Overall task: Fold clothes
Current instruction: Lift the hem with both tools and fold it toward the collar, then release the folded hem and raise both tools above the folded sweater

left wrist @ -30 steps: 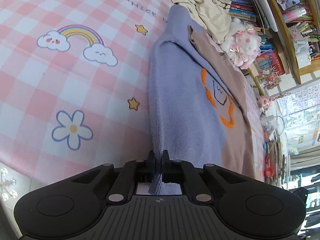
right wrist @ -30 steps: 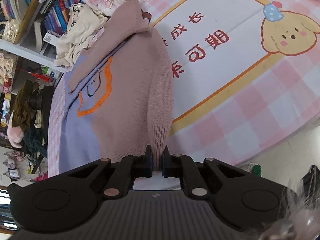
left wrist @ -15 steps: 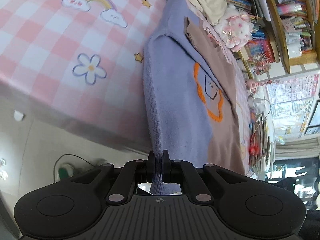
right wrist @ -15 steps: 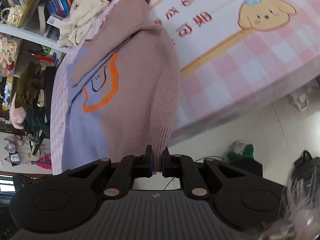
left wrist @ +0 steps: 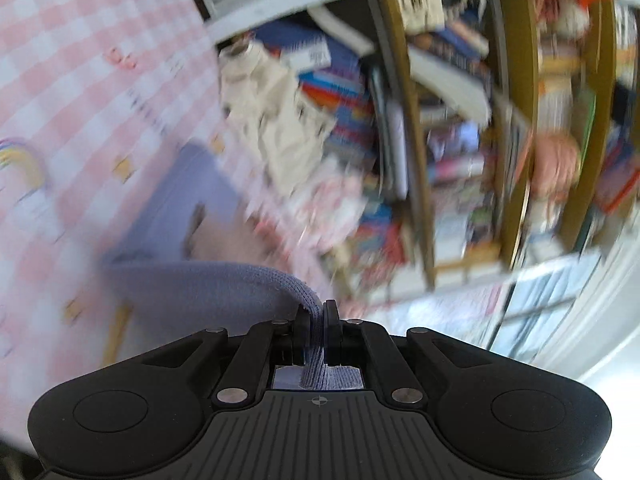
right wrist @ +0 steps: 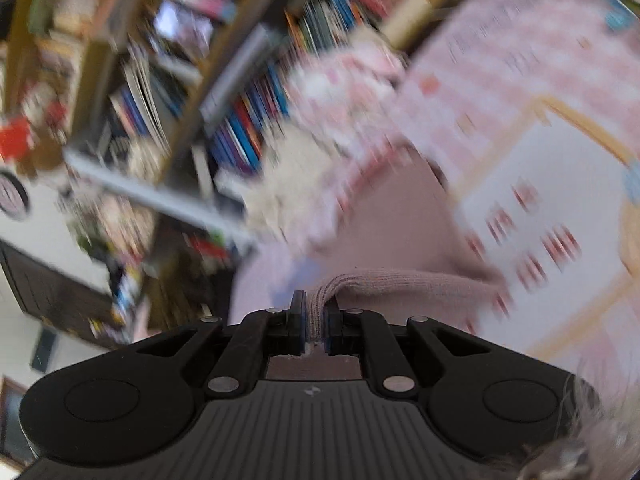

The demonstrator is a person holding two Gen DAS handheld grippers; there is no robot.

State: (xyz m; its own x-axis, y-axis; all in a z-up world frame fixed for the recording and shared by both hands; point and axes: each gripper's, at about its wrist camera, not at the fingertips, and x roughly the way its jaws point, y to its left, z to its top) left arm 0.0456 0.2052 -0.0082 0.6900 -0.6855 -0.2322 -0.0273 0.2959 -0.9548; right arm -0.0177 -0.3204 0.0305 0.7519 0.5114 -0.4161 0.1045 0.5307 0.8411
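Sweater [left wrist: 188, 280] hem, on its lavender side, is pinched between the closed jaws of the left tool [left wrist: 316, 320] in the left wrist view; the knit arches up from the pink checked tabletop [left wrist: 80, 80] toward the tool. Everything beyond is motion-blurred: a cream garment [left wrist: 272, 120] heaped near a bookshelf [left wrist: 440, 140].

Right wrist view: the right tool [right wrist: 314, 316] is clamped on the dusty-pink ribbed hem of the same sweater [right wrist: 400, 232], which trails back onto the tabletop [right wrist: 540, 180] beside the printed panel.

Judging by the blur, both hands are moving fast. Thick ribbing in narrow jaws could slip out. If one hand outruns the other, the fold line would likely skew, or the sweater could drag into the cream garment.
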